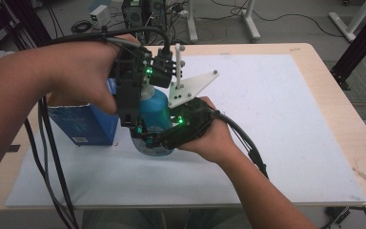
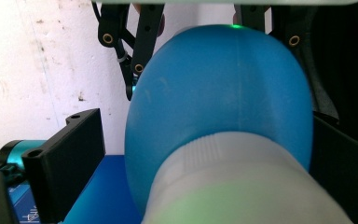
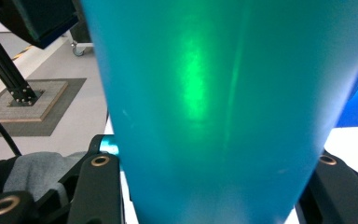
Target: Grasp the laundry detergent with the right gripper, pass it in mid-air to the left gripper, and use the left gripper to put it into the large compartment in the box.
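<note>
My right claw [image 1: 145,139] is clamped on the lower body of the blue bottle [image 1: 153,114]; in the right gripper view both black jaws flank the bottle's teal wall [image 3: 214,116] with no gap on either side. My right hand [image 1: 209,136] lies low over the desk [image 1: 267,119], palm-side toward the bottle, forearm entering from the lower right, and the claw points roughly level toward the left of the high view.

My left claw [image 1: 140,88] comes down from above at the bottle's top. In the left gripper view its jaws stand either side of the bottle's rounded blue shoulder [image 2: 223,88] and whitish cap [image 2: 242,182]; the left jaw stands clear of the bottle, while I cannot tell whether the right one touches, so the claw reads as not gripping. My left hand [image 1: 76,71] is raised above the bottle, wrist bent downward, forearm crossing from the left edge.

The bottle stands upright on the white mat [image 1: 267,157] near the desk's middle left, just beside a blue box [image 1: 83,124].

The high view supplies both hands, the box and the mat. The left gripper view adds the cap and, beyond the bottle, the linkages of my right claw [image 2: 135,51]. The right gripper view adds the floor [image 3: 51,107] past the desk edge.
</note>
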A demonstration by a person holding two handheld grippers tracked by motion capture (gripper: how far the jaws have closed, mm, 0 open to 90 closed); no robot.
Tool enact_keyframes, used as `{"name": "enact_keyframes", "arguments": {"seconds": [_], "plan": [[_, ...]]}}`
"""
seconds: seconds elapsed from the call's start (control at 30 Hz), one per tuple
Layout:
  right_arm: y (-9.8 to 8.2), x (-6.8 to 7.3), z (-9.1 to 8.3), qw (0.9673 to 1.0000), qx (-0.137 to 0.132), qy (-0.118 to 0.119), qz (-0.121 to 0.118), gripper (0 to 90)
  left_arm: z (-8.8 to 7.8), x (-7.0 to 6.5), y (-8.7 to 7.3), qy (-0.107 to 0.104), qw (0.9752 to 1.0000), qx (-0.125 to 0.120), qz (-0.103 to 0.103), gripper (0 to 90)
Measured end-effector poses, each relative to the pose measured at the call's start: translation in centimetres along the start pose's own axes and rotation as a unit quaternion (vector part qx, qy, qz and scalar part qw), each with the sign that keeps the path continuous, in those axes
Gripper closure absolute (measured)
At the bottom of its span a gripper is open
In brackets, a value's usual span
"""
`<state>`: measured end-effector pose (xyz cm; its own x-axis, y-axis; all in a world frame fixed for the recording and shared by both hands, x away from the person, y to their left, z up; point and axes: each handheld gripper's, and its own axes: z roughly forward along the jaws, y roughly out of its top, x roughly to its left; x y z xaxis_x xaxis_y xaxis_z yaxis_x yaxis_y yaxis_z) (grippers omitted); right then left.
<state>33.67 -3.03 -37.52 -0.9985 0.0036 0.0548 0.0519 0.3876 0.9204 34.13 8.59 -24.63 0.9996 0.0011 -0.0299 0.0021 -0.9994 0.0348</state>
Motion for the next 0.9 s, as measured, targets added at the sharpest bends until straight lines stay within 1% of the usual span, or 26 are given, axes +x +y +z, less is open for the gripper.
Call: {"name": "enact_keyframes", "arguments": {"seconds": [0.1,0.13,0.17,0.2,0.33,0.4,0.73,0.77,0.8,0.9], "plan": [[-0.02,-0.01,0.00,1.0000,0.000,0.001,0.001,46.4,0.00,0.03,0.02,0.000,1.0000,0.000,-0.002,3.4],[-0.02,-0.02,-0.01,1.0000,0.000,0.001,0.001,46.4,-0.06,0.03,0.02,-0.004,1.0000,0.001,-0.001,5.9],[-0.01,-0.04,-0.03,1.0000,-0.001,0.000,0.001,46.4,-0.05,0.02,0.03,-0.006,1.0000,0.001,-0.001,10.8],[0.01,-0.08,-0.05,1.0000,-0.004,-0.001,-0.001,46.4,-0.04,0.00,0.05,-0.003,1.0000,0.000,-0.001,10.8],[0.01,-0.08,-0.09,1.0000,-0.004,-0.002,-0.002,46.4,-0.04,0.01,0.09,-0.003,1.0000,0.002,-0.001,10.8],[-0.01,-0.11,-0.12,1.0000,-0.002,-0.004,-0.003,46.4,0.01,-0.01,0.11,-0.002,1.0000,0.002,-0.006,10.8],[-0.01,-0.12,-0.11,1.0000,-0.005,-0.004,-0.001,46.5,-0.13,0.01,0.13,0.003,1.0000,0.001,-0.005,11.5],[-0.02,-0.14,-0.11,1.0000,-0.006,-0.004,-0.001,46.4,-0.23,0.01,0.11,-0.001,1.0000,-0.001,-0.003,15.8],[-0.02,-0.15,-0.12,1.0000,-0.006,-0.005,0.001,46.5,-0.28,-0.04,0.10,0.000,1.0000,-0.005,-0.003,19.1],[0.01,-0.23,-0.23,0.9999,-0.010,-0.005,0.002,46.5,-0.33,-0.08,0.12,0.004,1.0000,-0.006,-0.003,19.1]]}}
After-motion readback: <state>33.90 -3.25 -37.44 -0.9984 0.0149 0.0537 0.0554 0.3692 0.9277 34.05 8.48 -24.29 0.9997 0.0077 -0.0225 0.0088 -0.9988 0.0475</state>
